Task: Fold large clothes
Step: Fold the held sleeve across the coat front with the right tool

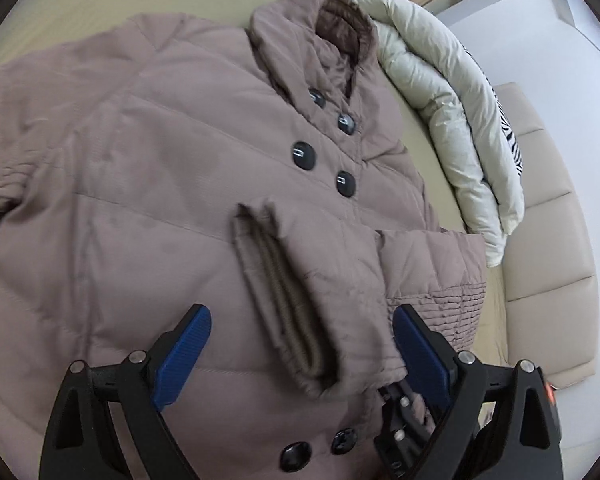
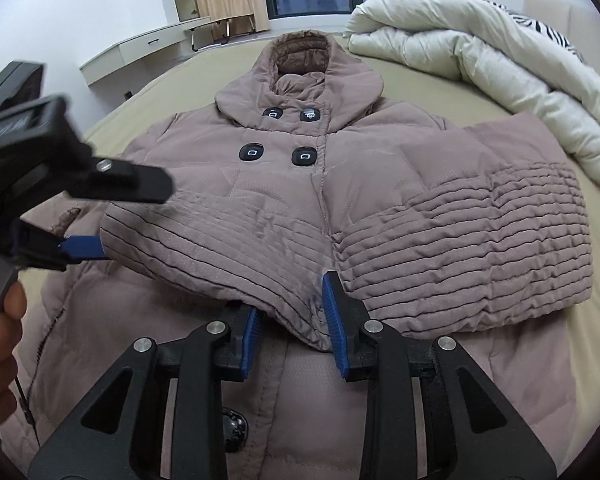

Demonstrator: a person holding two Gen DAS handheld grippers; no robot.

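Coat (image 2: 284, 184) lies buttoned and face up on the bed (image 2: 188, 76), filling both frames, hood toward the top, one sleeve (image 2: 228, 248) folded across its chest. Right gripper (image 2: 294, 334), low centre, points down with jaws partly spread around the cuff fold, pads not clearly pressing. Left gripper (image 1: 300, 356) has jaws spread wide, straddling the ribbed cuff (image 1: 288, 312) untouched. Duvet (image 2: 480, 64) is bunched at upper right.

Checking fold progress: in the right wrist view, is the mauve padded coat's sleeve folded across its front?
Yes, the mauve padded coat's ribbed-stitched sleeve lies folded across its buttoned front, its cuff between the right tongs' blue pads.
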